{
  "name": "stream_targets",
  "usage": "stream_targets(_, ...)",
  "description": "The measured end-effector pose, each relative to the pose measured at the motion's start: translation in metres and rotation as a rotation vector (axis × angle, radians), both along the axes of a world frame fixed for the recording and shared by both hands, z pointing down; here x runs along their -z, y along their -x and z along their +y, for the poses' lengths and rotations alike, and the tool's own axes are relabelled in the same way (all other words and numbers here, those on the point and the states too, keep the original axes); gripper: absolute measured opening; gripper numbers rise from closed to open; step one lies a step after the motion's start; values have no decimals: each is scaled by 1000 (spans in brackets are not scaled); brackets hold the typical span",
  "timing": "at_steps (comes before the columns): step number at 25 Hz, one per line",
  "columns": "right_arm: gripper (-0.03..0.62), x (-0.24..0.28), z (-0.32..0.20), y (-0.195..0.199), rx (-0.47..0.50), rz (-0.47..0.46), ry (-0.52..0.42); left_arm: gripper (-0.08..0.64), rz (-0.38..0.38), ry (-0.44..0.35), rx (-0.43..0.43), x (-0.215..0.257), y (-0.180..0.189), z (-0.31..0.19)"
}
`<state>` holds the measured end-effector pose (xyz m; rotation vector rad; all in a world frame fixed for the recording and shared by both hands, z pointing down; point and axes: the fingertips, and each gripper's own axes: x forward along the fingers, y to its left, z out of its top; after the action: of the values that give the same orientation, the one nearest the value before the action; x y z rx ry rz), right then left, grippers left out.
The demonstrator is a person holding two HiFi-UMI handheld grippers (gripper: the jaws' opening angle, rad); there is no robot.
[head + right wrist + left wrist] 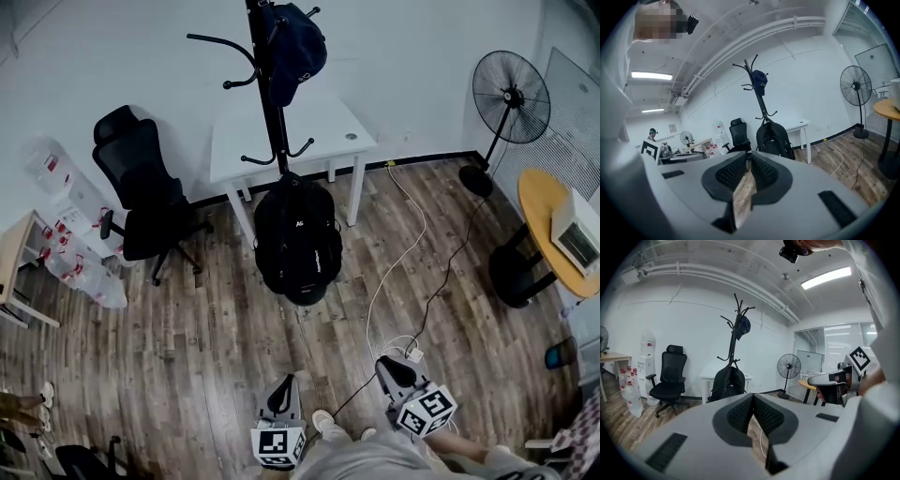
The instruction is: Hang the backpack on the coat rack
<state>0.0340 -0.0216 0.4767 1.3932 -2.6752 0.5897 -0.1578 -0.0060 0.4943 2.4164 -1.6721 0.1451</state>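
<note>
The backpack (298, 239) hangs from a lower hook of the coat rack (270, 94) at frame centre, so the task is judged complete, while the left gripper (285, 382), jaws pressed together, and the right gripper (391, 367), jaws slightly parted, sit empty at the bottom edge, well apart from it.
</note>
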Motion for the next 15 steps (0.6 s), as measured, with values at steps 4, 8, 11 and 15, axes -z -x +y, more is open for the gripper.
stream_targets(4,44,4,26,-29,1,-22,-11,9,-17,-6,28,7,-23,24)
stream_targets(8,44,6,57,-64,-11,-58,-18,9,-27,-21,52,17,-52,57)
stream_targets(11,44,8,87,-90,-9,-92,-14,9,-40,-26,65,20,-80,92)
stream_targets(15,44,17,124,-115,22,-114,-29,9,-57,-53,85,32,-113,134)
